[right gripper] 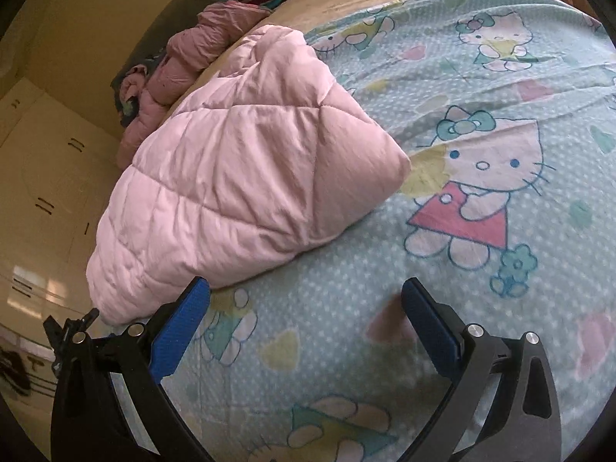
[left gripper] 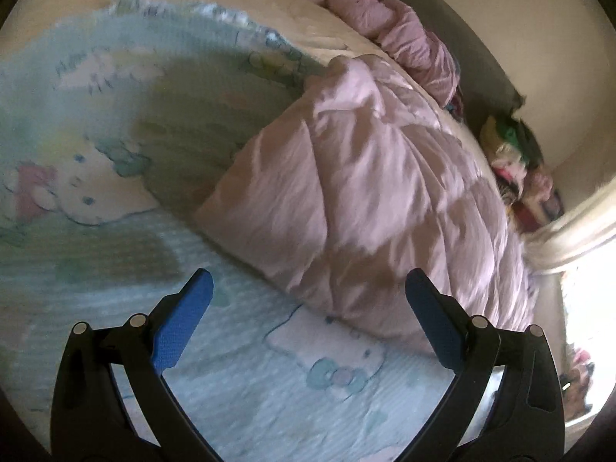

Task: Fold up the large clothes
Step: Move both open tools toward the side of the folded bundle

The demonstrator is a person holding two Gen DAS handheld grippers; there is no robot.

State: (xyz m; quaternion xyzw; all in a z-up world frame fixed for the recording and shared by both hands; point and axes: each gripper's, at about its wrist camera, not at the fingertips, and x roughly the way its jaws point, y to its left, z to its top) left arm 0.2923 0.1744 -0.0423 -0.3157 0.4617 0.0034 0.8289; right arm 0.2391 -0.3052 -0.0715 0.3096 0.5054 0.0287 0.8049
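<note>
A light pink quilted puffer jacket lies folded into a bulky bundle on a bed with a light blue cartoon-cat sheet. In the right wrist view the jacket lies at the left, near the bed's edge. My left gripper is open and empty, just in front of the jacket's near edge. My right gripper is open and empty above the sheet, with its left finger close to the jacket's near corner.
A darker pink garment lies crumpled along the far side of the bed, also in the right wrist view. Toys and clutter sit by the wall. A cream wardrobe stands to the left of the bed.
</note>
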